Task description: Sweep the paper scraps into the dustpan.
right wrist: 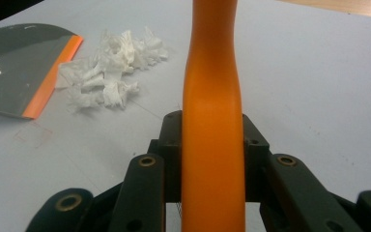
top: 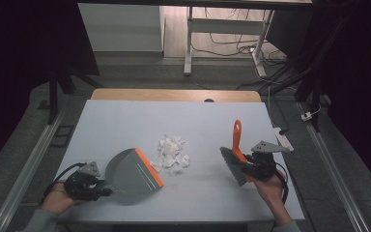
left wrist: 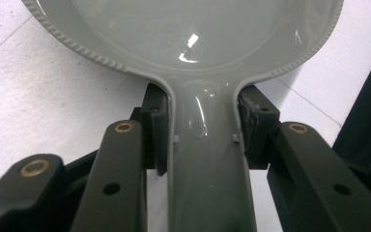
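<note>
High view: dustpan (top: pixel 134 172) in left claw (top: pixel 104 186)

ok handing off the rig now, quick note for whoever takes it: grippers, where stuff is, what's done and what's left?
Left gripper: shut on the grey dustpan handle, orange lip facing the paper.
Right gripper: shut on the orange brush handle, bristles toward the pile.
White paper scraps lie mid-table, between pan and brush, just off the pan's lip.
Done: both tools picked up.
Left, likely: sweep the scraps into the pan; none are in it yet.
</note>
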A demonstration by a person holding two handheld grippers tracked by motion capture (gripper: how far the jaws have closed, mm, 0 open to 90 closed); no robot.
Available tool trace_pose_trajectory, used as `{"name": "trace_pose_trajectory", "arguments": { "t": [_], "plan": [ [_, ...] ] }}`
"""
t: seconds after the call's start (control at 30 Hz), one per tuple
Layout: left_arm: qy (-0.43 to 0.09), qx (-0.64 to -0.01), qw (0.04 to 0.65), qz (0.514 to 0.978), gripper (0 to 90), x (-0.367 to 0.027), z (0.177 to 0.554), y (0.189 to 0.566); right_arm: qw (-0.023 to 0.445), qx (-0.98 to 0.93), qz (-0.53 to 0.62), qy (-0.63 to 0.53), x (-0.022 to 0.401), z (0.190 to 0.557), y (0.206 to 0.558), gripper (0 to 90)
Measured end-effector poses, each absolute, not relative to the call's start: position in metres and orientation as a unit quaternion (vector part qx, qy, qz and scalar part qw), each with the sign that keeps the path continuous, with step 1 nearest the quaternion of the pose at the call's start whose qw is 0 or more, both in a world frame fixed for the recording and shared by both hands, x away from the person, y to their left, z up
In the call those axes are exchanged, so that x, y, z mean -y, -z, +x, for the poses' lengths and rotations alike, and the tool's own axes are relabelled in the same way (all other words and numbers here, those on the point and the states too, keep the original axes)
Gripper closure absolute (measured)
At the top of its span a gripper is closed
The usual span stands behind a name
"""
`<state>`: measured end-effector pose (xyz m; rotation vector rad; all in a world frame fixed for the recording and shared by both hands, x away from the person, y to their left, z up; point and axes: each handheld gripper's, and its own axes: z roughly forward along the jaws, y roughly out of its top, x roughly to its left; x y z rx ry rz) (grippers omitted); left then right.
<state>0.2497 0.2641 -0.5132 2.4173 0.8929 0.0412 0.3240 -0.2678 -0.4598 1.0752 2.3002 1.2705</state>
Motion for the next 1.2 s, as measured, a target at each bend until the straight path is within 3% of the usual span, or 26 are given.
{"name": "trace_pose_trajectory", "arguments": {
  "t": [0.47,1.2],
  "plan": [
    [-0.008,-0.326,0.278,0.904,61.5,-0.258,0.253,0.514,0.143,-0.805,0.382,-0.432,0.233,0.351,0.455,70.7],
    [-0.005,-0.319,0.281,0.905,61.5,-0.257,0.254,0.516,0.122,-0.835,0.388,-0.371,0.13,0.443,0.454,70.7]
  ]
}}
